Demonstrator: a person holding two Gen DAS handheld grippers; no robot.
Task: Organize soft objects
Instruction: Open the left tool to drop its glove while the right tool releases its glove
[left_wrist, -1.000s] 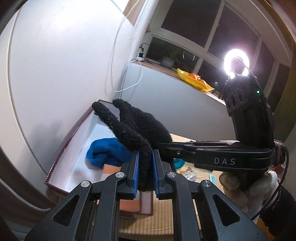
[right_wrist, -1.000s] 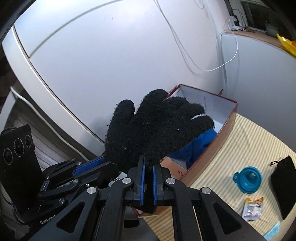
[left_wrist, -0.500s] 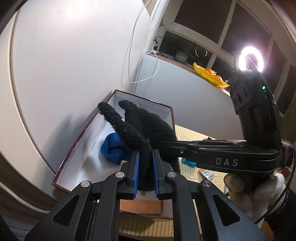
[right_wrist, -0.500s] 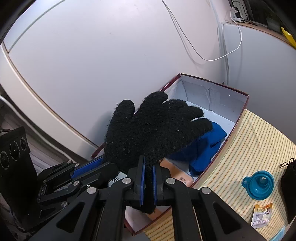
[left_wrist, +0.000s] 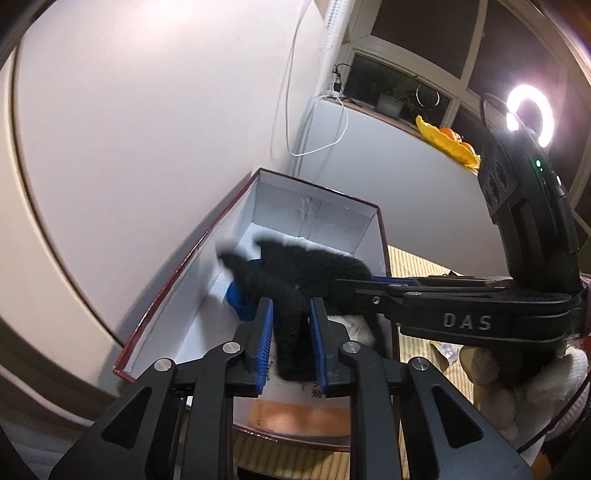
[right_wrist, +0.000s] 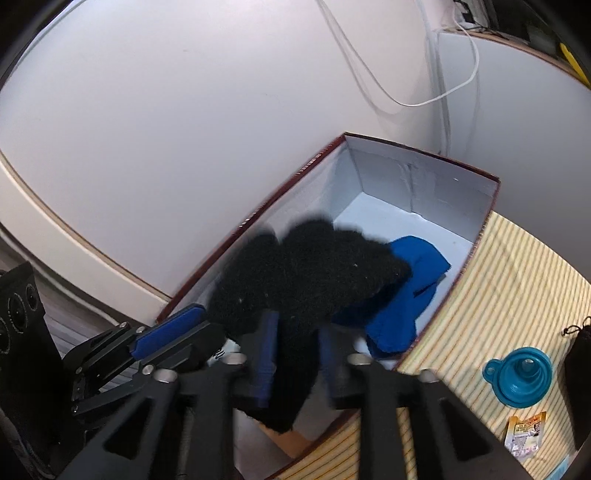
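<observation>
A fuzzy black glove (left_wrist: 306, 269) droops, blurred, over an open box (left_wrist: 317, 192) with a white inside and a dark red rim. Its cuff hangs between the blue pads of my left gripper (left_wrist: 290, 332), whose jaws are opening, with slim gaps showing beside the cuff. In the right wrist view the glove (right_wrist: 314, 273) sits between the pads of my right gripper (right_wrist: 297, 350), whose jaws are also opening and no longer pinch it. A blue cloth (right_wrist: 410, 295) lies in the box (right_wrist: 424, 151) under the glove's fingers.
The box stands against a white wall on a striped mat (right_wrist: 498, 288). On the mat to the right lie a teal funnel (right_wrist: 519, 376), a snack packet (right_wrist: 524, 435) and a black pouch (right_wrist: 580, 369). A ring light (left_wrist: 530, 110) glares at the window. A gloved hand (left_wrist: 517, 387) holds the right gripper.
Both grippers have sunk closer to the box and their jaws have parted. The glove, upright before, has tipped forward and down into the box over the blue cloth.
</observation>
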